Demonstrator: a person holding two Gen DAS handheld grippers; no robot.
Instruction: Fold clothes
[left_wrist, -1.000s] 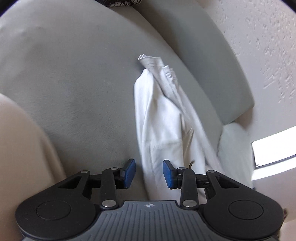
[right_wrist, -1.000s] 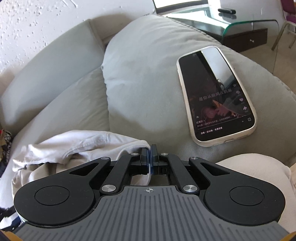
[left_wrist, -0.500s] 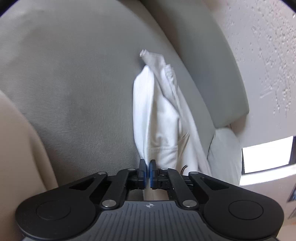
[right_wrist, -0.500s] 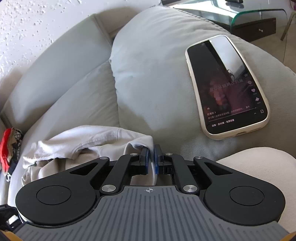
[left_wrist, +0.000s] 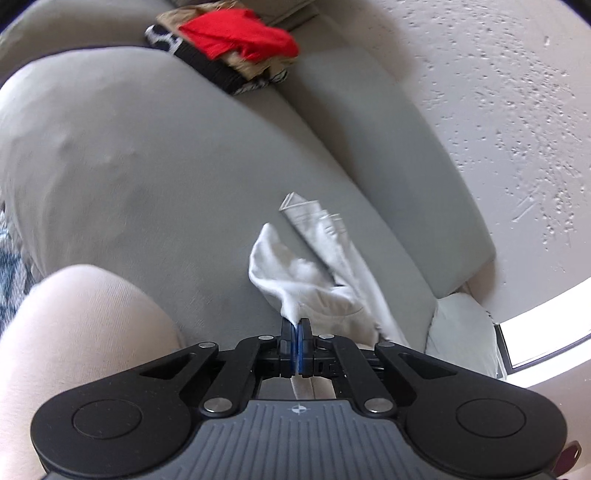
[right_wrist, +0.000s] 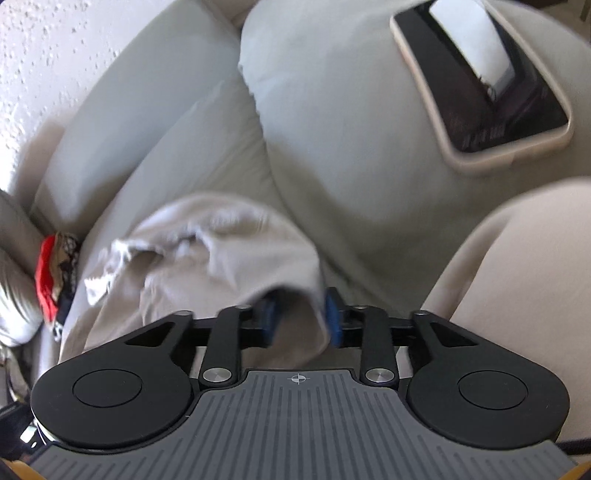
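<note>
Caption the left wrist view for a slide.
Left gripper shut on a white garment over a grey sofa cushion, red clothing behind.

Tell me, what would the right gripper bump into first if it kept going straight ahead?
Most likely the white shirt: the open right gripper already has cloth bunched between its jaws. Behind that sits the gray sofa cushion, though depth is hard to judge.
</note>
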